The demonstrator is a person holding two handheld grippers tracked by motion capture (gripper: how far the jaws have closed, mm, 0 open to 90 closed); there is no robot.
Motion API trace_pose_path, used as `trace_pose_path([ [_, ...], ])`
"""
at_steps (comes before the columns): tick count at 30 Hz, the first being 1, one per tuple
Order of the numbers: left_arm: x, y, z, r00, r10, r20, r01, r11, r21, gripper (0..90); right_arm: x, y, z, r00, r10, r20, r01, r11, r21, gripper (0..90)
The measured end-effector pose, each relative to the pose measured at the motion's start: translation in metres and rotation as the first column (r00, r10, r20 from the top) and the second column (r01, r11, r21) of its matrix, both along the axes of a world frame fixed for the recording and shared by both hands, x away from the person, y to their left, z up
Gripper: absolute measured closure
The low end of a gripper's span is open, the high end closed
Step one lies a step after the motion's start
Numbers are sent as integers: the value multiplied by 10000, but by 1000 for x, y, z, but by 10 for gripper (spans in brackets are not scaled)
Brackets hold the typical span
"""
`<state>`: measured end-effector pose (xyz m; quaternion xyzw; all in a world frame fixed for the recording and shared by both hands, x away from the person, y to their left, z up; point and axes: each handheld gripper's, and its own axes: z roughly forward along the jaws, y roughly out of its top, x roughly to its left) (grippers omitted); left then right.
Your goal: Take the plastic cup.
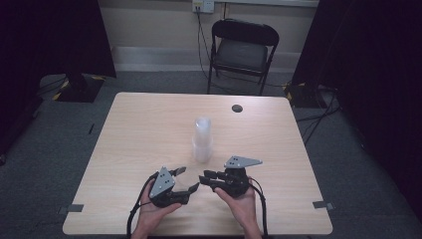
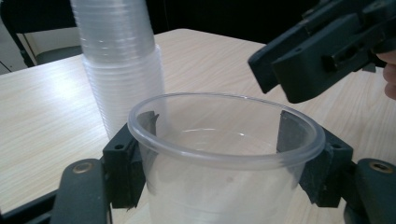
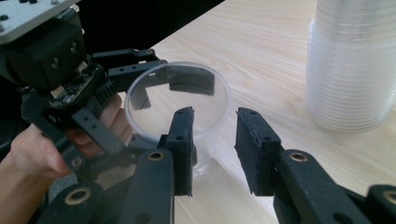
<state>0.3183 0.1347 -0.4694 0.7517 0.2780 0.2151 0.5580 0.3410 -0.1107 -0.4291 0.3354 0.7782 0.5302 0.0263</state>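
Tall stack of clear plastic cups (image 1: 202,140) placed upright near centre of pale wooden table (image 1: 134,134). Left gripper (image 1: 183,179) and right gripper (image 1: 209,178) positioned at near edge, in front of stack, tips near each other. Single clear plastic cup (image 2: 224,154) held between left gripper's jaws, left of right gripper (image 3: 214,140). Black folding chair (image 1: 242,50) set behind table. Small dark round disc (image 1: 237,108) located on far right of tabletop.
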Motion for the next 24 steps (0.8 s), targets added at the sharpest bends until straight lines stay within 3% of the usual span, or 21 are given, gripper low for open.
trace_pose_path([
  [13,10,18,8,9962,772,-414,-798,9947,-642,295,-9,-9,-9,9978,-408,513,405,9992,57,653],
  [17,13,21,13,9957,860,-342,-883,9933,-741,297,-13,-14,-14,9970,-585,509,579,9982,118,650],
  [19,15,22,16,9954,927,-246,-940,9939,-572,299,-14,-16,-17,9966,-676,467,669,9976,174,649],
  [24,21,24,22,9936,1113,-208,-1126,9908,-748,298,-17,-21,-24,9955,-868,374,862,9961,170,646],
])
